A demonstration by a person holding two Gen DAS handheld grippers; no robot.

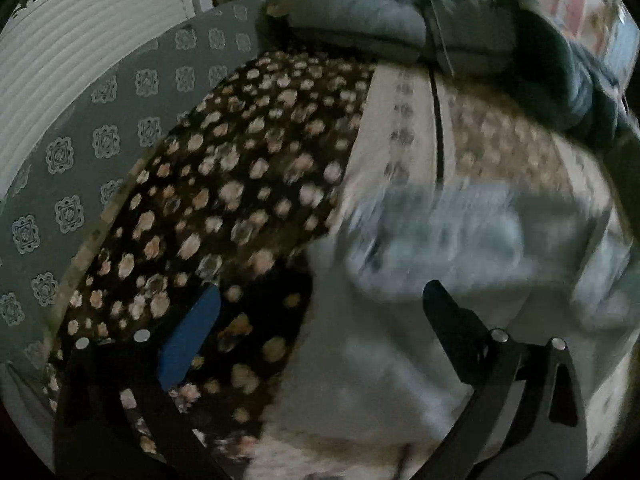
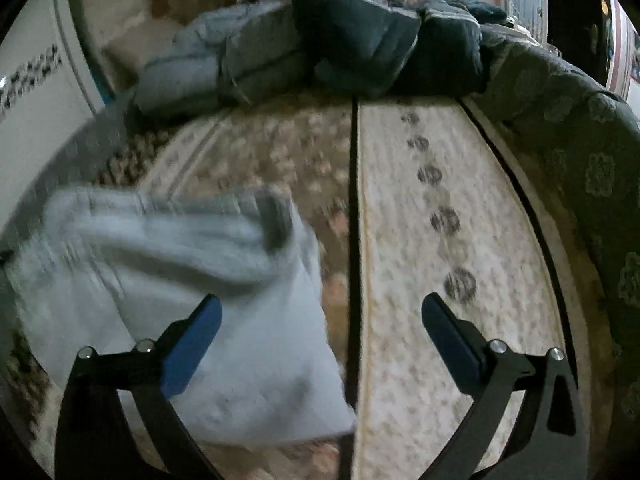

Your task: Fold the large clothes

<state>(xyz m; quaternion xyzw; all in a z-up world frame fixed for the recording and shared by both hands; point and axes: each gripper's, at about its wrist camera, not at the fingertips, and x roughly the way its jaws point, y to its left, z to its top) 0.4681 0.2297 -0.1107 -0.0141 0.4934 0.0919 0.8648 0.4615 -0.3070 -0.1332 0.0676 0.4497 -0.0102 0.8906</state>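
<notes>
Both the left gripper point(image 1: 320, 320) and right gripper point(image 2: 320, 332) gaped wide, holding nothing; the pale garment point(image 2: 200, 280) lay folded below and between them; soft, limp, light, best pinched at corners.

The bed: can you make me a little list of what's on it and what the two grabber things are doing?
surface: patterned blanket, cream with paw prints, dark spotted part on one side
folded item: pale grey garment lying on the blanket
pile at back: grey and dark blue quilted jackets
left gripper: fingers wide open, nothing held
right gripper: fingers wide open, above the garment's edge, nothing held
picture quality: blurry
</notes>
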